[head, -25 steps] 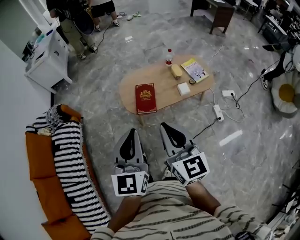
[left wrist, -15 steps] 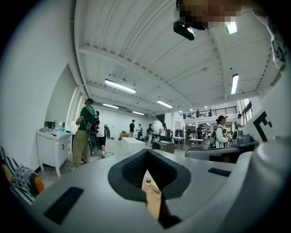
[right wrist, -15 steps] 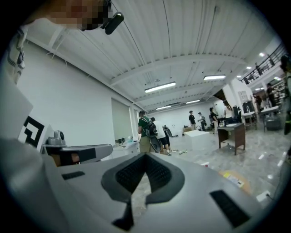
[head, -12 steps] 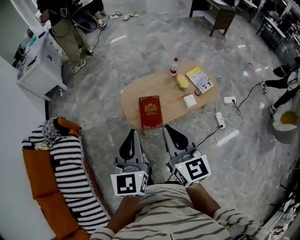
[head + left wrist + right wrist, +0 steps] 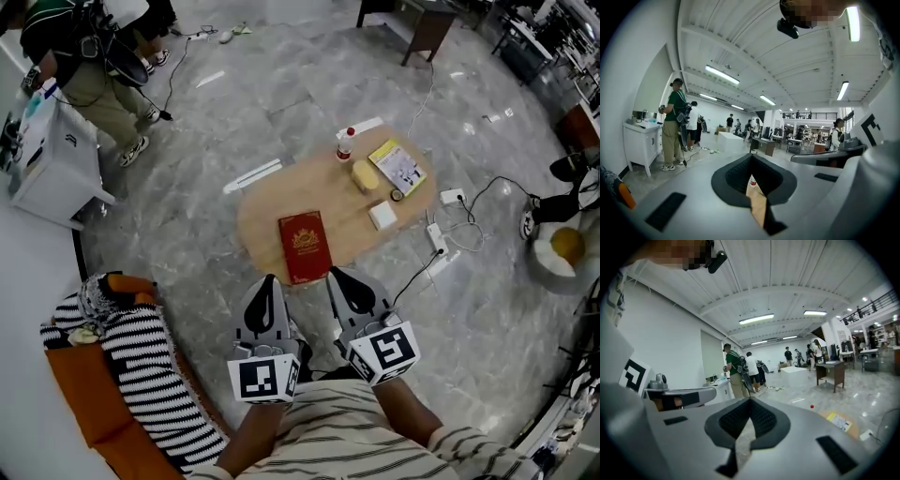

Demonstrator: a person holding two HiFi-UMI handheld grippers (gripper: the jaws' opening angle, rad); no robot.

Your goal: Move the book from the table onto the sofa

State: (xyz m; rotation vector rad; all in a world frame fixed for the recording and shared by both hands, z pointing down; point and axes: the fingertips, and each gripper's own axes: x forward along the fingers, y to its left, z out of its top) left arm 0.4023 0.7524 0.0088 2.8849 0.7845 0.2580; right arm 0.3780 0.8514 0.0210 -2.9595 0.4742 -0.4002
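A red book (image 5: 305, 246) with gold print lies flat on the near end of an oval wooden table (image 5: 267, 202). My left gripper (image 5: 265, 284) is shut and empty, with its tip just short of the table's near edge, left of the book. To the book's right my right gripper (image 5: 337, 275) is likewise shut and empty. In the left gripper view the closed jaws (image 5: 751, 157) point level across the room. The right gripper (image 5: 750, 401) shows its pads together too. The orange sofa (image 5: 80, 403), draped with a striped blanket (image 5: 150, 375), is at the lower left.
On the table's far end stand a bottle (image 5: 346, 142), a yellow booklet (image 5: 397, 166), a white box (image 5: 382, 215) and a yellowish lump (image 5: 362, 173). A power strip (image 5: 438, 239) and cables lie on the floor to the right. A white cabinet (image 5: 47, 159) and people (image 5: 89, 66) are at the far left.
Both shut grippers have advanced toward the table. The book and table now lie closer to the jaw tips, and the sofa has slid toward the lower left.
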